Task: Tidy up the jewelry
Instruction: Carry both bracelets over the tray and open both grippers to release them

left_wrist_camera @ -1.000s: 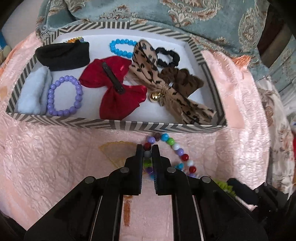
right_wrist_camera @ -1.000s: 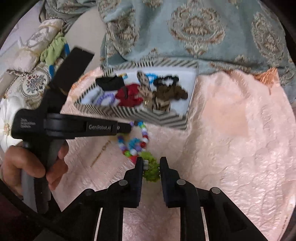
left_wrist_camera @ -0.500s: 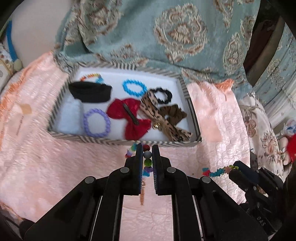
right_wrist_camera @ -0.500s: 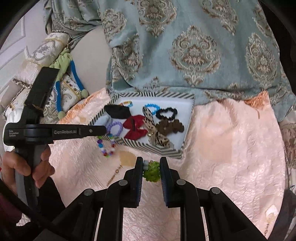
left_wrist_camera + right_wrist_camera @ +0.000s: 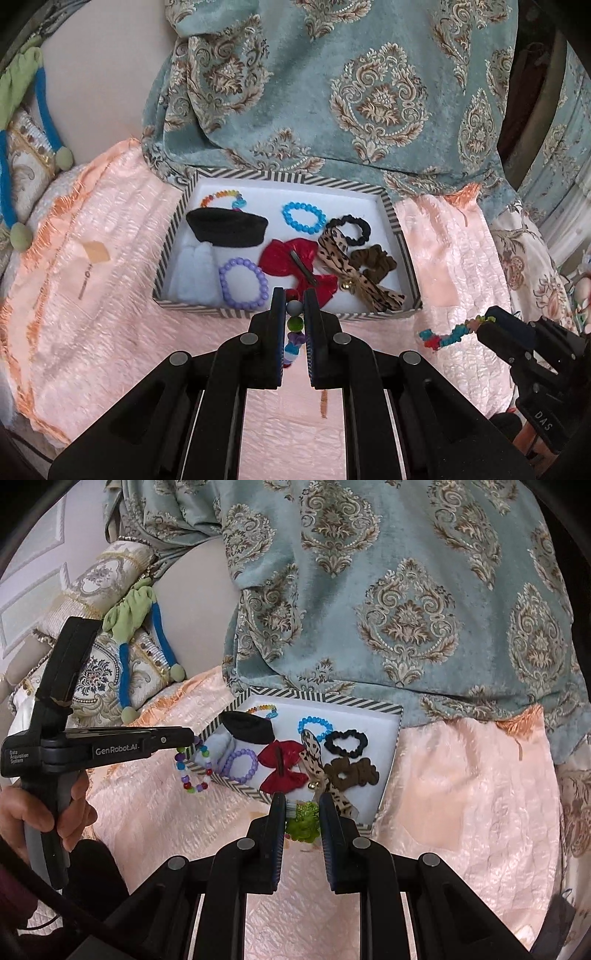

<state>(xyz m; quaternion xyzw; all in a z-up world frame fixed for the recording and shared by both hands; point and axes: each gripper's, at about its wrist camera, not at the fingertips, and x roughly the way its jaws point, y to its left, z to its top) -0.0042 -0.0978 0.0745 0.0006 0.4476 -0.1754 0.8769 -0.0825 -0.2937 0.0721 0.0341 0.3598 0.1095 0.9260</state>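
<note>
My left gripper (image 5: 294,295) is shut on a multicolour bead bracelet (image 5: 294,325), which hangs above the near edge of the striped tray (image 5: 395,218); the bracelet also shows in the right wrist view (image 5: 192,771). My right gripper (image 5: 303,801) is shut on a green beaded bracelet (image 5: 303,821) above the tray's near rim; in the left wrist view it dangles as a coloured strand (image 5: 448,334). The tray holds a purple bracelet (image 5: 243,283), blue bracelet (image 5: 303,217), red bow (image 5: 299,267), leopard bow (image 5: 351,273), black scrunchie (image 5: 349,229) and brown scrunchie (image 5: 373,260).
The tray sits on a pink quilted cloth (image 5: 92,314) over a bed. A teal patterned blanket (image 5: 351,92) rises behind the tray. A green and blue soft toy (image 5: 140,627) lies on cushions at the left. A black pouch (image 5: 227,229) and pale blue cloth (image 5: 195,273) lie in the tray.
Both grippers have lifted off the cloth with their bracelets and pulled back and up, so the tray looks smaller. The left's bracelet now hangs free at the tray's near-left corner.
</note>
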